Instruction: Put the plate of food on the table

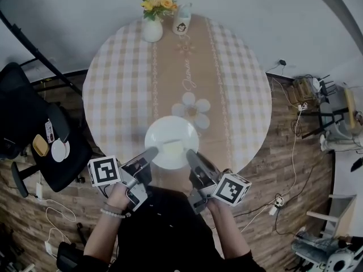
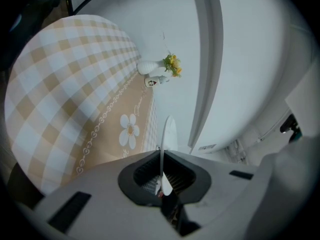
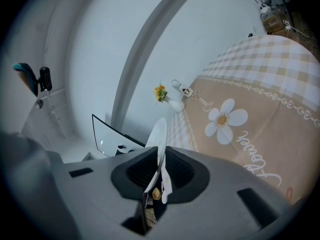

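A white plate is over the near edge of the round table, which has a checked cloth and a tan runner. Something pale lies on the plate; I cannot make out what it is. My left gripper is shut on the plate's near-left rim and my right gripper on its near-right rim. In the left gripper view the plate shows edge-on, pinched in the left gripper. The right gripper view has the plate likewise clamped in the right gripper. Whether the plate touches the cloth I cannot tell.
A white vase of yellow flowers and a small white mug stand at the table's far edge. A daisy print lies just beyond the plate. A black chair with small items on it stands at the left, cables and clutter at the right.
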Demonstrator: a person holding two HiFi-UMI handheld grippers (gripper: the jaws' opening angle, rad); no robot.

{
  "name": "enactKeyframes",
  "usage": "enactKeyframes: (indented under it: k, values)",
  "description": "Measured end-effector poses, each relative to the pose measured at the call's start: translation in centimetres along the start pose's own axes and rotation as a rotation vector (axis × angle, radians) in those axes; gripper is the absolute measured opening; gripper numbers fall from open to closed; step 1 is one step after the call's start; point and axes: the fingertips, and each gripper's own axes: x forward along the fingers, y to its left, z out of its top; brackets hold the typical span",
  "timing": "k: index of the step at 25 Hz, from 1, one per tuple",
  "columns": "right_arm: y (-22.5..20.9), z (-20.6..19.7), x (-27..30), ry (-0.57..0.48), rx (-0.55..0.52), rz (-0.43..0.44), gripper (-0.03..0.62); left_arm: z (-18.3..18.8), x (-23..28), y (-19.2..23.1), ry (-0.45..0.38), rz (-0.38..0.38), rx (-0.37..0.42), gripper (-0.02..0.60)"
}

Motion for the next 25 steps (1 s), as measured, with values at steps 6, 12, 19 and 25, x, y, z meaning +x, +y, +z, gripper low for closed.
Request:
enactKeyframes:
  k: [6,12,19,25]
  values:
    - [-1.9,-0.2,0.6,0.017,0.021,-0.021,0.029,0.3,1.2,1.3,0.007,0.004,-0.001,0.008]
    - [-3.8,0.0,1.0,0.036,0.033,-0.046,0.029,0.3,2.5,2.4,0.025,0.014,-0.035,0.008]
    - [-5.9,0.3,2.0,0.059,0.023,-0.068,0.029,1.1,3.8,4.2,0.048,0.045,-0.026,0.008]
    - [-8.4,-0.4,2.9,0.08,0.043,-0.088,0.029,1.4,4.7,6.0,0.06,0.063,-0.018,0.008]
